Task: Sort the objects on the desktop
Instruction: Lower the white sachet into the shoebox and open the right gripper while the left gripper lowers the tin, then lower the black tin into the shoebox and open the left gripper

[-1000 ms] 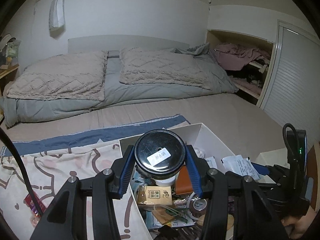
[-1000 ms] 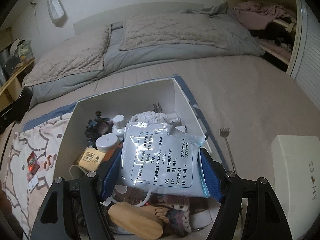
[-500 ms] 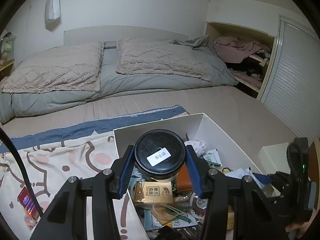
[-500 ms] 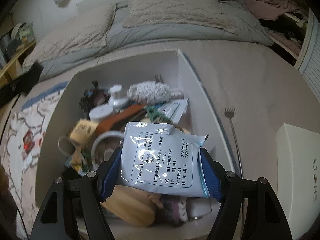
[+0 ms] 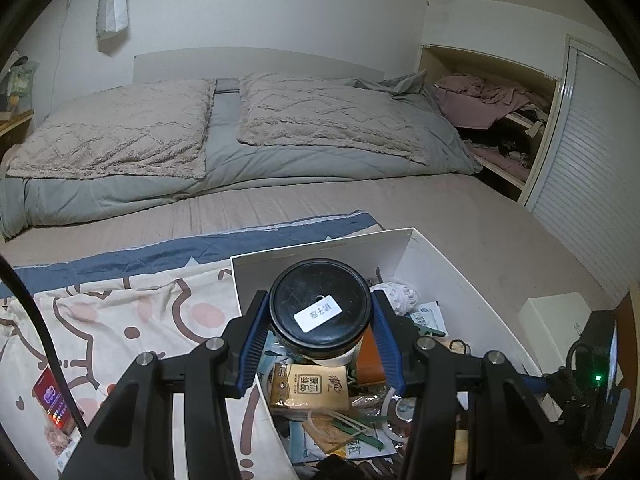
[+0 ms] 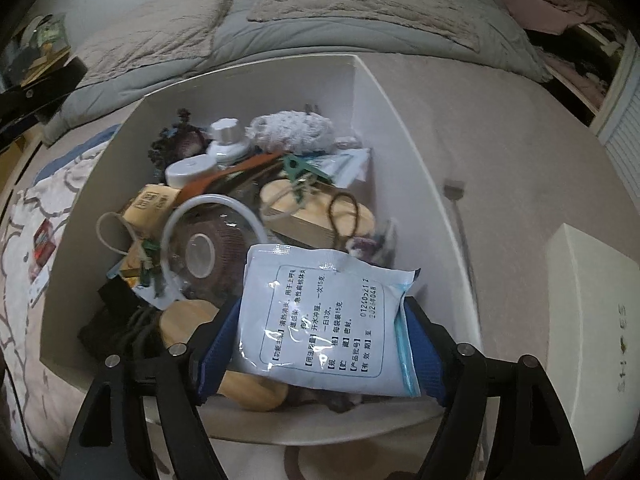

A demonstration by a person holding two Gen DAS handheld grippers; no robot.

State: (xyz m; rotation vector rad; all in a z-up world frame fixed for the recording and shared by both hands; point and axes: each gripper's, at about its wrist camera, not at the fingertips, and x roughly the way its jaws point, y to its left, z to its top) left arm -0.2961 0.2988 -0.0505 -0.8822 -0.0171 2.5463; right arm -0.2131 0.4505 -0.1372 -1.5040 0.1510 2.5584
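Observation:
My left gripper (image 5: pixel 320 312) is shut on a round jar with a black lid and a white label (image 5: pixel 319 308), held above the left part of the white box (image 5: pixel 320 248). In the right wrist view my right gripper (image 6: pixel 320 344) hangs over the near end of the same box (image 6: pixel 400 120). Its jaws are opening, and a pale blue printed medicine packet (image 6: pixel 324 316) lies tilted between them, with the left pad drawn back from its edge. The box holds several loose items: a tape roll (image 6: pixel 204 252), a wooden brush (image 6: pixel 316 216), a white bottle (image 6: pixel 226 140) and a tissue pack (image 5: pixel 308 388).
The box sits on a bed beside a cartoon-print blanket (image 5: pixel 120 320) with a red phone-like object (image 5: pixel 52 400) on it. A white shoe-box lid (image 6: pixel 592 320) lies to the right, with a thin back scratcher (image 6: pixel 456 200) between it and the box. Pillows lie at the bed's far end.
My right gripper sank closer over the box and tipped down more. Its jaws have spread, so the packet sits loose and tilted. The left gripper keeps its hold on the jar.

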